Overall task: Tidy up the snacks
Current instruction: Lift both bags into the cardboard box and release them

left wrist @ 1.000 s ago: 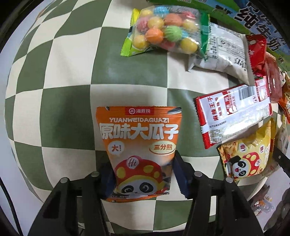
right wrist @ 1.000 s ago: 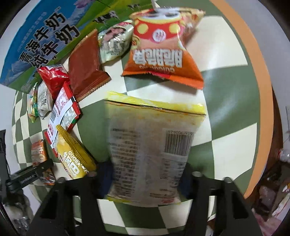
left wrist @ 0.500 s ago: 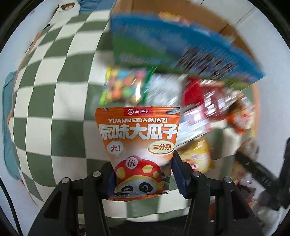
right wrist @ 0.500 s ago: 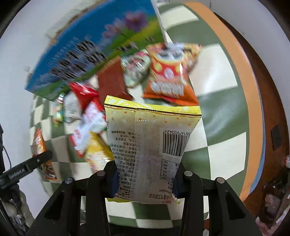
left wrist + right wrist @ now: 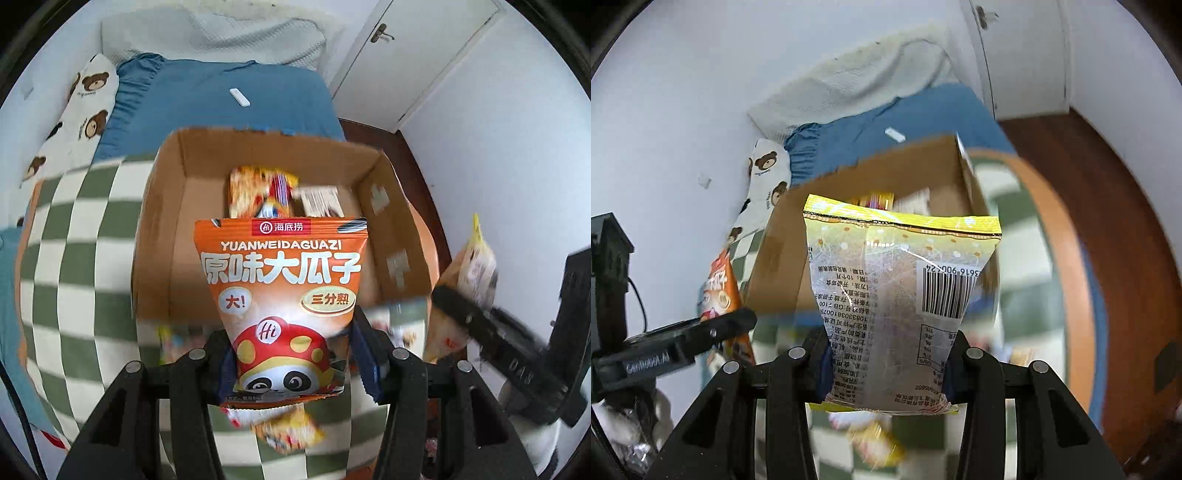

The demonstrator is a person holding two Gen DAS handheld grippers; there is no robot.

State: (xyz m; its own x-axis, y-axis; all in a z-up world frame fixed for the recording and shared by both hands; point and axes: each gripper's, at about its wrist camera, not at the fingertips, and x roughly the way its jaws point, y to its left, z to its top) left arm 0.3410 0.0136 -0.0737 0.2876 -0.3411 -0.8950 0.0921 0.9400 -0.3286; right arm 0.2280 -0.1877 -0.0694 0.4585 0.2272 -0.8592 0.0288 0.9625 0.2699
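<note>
1. Now my left hand-held gripper point(image 5: 291, 365) is clamped on the orange seed bag point(image 5: 282, 295); the bag stands upright between the two fingers, in the air in front of the open cardboard box point(image 5: 177, 236).
2. My right hand-held gripper point(image 5: 886, 369) is clamped on the yellow snack bag point(image 5: 897, 302), with its barcode side toward the camera, also in front of the box.
3. Inside the box lie some packets point(image 5: 258, 192), blurred.
4. The box stands on the table point(image 5: 74, 258) with a green and white checked cloth.
5. Below the orange bag, more snack packets point(image 5: 288, 428) lie on the cloth, too blurred to read.
6. Behind the box is a bed point(image 5: 221, 96) with a blue sheet.
</note>
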